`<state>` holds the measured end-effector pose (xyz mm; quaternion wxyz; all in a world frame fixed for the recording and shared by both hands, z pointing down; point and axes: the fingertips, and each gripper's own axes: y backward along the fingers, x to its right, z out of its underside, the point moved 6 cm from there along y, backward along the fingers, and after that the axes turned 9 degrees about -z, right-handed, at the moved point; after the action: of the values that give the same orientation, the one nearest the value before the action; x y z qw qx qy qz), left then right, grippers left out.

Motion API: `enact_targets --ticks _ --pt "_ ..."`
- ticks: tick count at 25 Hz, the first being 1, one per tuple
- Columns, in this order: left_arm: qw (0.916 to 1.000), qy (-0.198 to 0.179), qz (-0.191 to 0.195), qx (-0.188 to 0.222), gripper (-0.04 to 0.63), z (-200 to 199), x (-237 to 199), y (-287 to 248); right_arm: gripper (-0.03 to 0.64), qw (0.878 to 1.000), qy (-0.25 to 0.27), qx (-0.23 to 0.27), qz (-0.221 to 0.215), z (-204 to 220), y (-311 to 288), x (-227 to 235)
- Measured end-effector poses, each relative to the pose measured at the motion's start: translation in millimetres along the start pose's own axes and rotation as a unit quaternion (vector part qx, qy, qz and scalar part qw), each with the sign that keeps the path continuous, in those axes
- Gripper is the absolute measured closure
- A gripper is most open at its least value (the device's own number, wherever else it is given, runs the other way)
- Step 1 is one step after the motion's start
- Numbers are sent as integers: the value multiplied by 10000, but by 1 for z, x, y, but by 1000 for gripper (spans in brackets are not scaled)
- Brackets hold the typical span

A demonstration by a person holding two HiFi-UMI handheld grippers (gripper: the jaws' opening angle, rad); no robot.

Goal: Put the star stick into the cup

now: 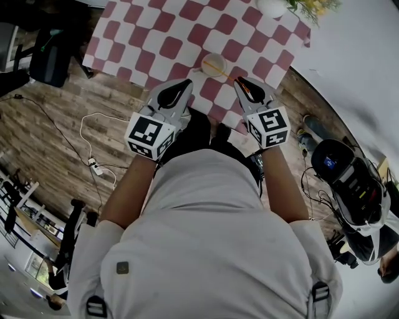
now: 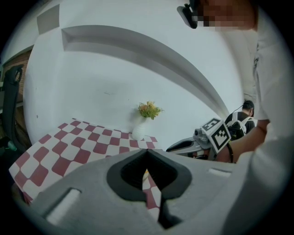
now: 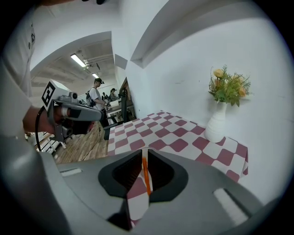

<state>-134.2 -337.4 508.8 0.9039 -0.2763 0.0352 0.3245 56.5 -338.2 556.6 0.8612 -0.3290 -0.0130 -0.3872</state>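
Observation:
A cream cup (image 1: 214,64) stands on the red-and-white checked table (image 1: 156,31), just beyond and between my two grippers. In the right gripper (image 1: 244,83) (image 3: 144,153) lies a thin orange stick (image 3: 145,174) (image 1: 247,91). It rests along the right pad, and a strip of cloth shows between it and the left pad, so the jaws stand slightly open. Its star end is hidden. The left gripper (image 1: 184,85) (image 2: 147,153) is shut and holds nothing, left of the cup.
A white vase of yellow flowers (image 1: 272,6) (image 2: 139,132) (image 3: 217,126) stands at the table's far corner by the white wall. Below the near table edge is wooden floor with a white cable and power strip (image 1: 93,165). A black bag (image 1: 346,177) lies at the right.

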Motion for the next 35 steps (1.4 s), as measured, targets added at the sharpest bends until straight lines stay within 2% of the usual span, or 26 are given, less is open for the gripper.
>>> enact_targets --ticks 5,12,26,35 --pt "10000 -6 -19 19 591 0 4 8 517 10000 33 11 77 -1 9 -5" --pt "9999 -46 -59 86 591 2 25 8 485 9996 113 218 148 0 35 -1" --pt "9986 -164 -358 362 591 14 90 46 492 9971 441 604 135 11 105 -25" --pt "9955 -370 -600 627 591 22 137 76 530 9952 604 756 134 36 158 -47"
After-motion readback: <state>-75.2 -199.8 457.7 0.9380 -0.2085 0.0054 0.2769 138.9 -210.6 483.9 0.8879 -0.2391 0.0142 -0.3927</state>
